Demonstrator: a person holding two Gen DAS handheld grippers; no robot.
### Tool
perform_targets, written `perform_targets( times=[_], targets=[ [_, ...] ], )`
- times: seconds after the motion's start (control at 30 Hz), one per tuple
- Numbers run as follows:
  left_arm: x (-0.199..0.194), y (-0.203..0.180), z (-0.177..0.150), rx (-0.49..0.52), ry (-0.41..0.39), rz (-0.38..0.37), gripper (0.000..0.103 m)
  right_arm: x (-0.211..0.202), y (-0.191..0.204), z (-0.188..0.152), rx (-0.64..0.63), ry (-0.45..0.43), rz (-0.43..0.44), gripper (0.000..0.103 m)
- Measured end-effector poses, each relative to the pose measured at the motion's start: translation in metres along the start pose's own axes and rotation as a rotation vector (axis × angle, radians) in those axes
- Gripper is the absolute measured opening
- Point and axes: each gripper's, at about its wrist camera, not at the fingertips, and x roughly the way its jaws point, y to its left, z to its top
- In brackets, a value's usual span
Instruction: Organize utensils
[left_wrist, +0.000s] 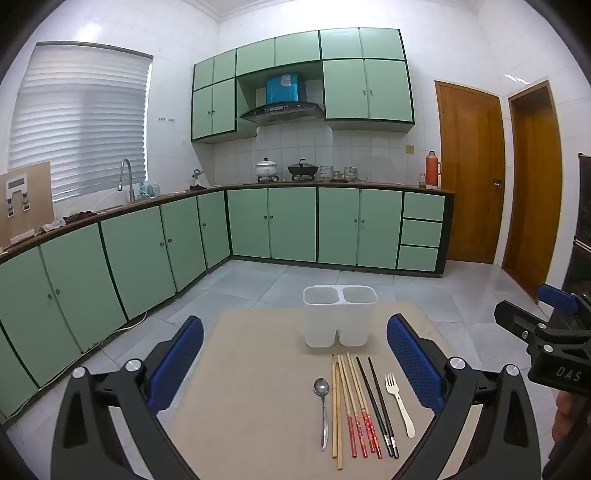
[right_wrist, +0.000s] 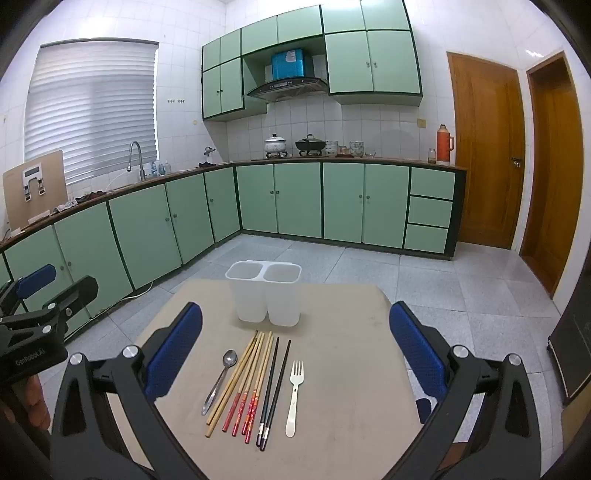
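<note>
A white two-compartment holder (left_wrist: 339, 316) (right_wrist: 264, 297) stands empty at the far side of a tan table (left_wrist: 251, 387) (right_wrist: 343, 350). In front of it lie, left to right, a metal spoon (left_wrist: 323, 410) (right_wrist: 220, 380), plain wooden chopsticks (left_wrist: 336, 410) (right_wrist: 232, 380), red-handled chopsticks (left_wrist: 356, 406) (right_wrist: 255, 384), black chopsticks (left_wrist: 376, 402) (right_wrist: 273, 387) and a white fork (left_wrist: 398, 402) (right_wrist: 294, 395). My left gripper (left_wrist: 295, 363) is open and empty, held above the utensils. My right gripper (right_wrist: 295, 354) is open and empty, above them too.
The table stands on a grey tiled floor in a kitchen with green cabinets (left_wrist: 147, 251) at left and back. Wooden doors (right_wrist: 484, 147) are at the right. A dark cabinet (right_wrist: 576, 332) stands close at the right edge.
</note>
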Motion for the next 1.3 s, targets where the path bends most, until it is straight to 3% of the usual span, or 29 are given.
perform_targets(
  times=[1.3],
  targets=[
    [0.0002, 0.0011, -0.0015, -0.01, -0.001, -0.002, 0.097, -0.0012, -0.0028, 0.0001, 0.007, -0.008, 0.0, 0.098]
  ],
)
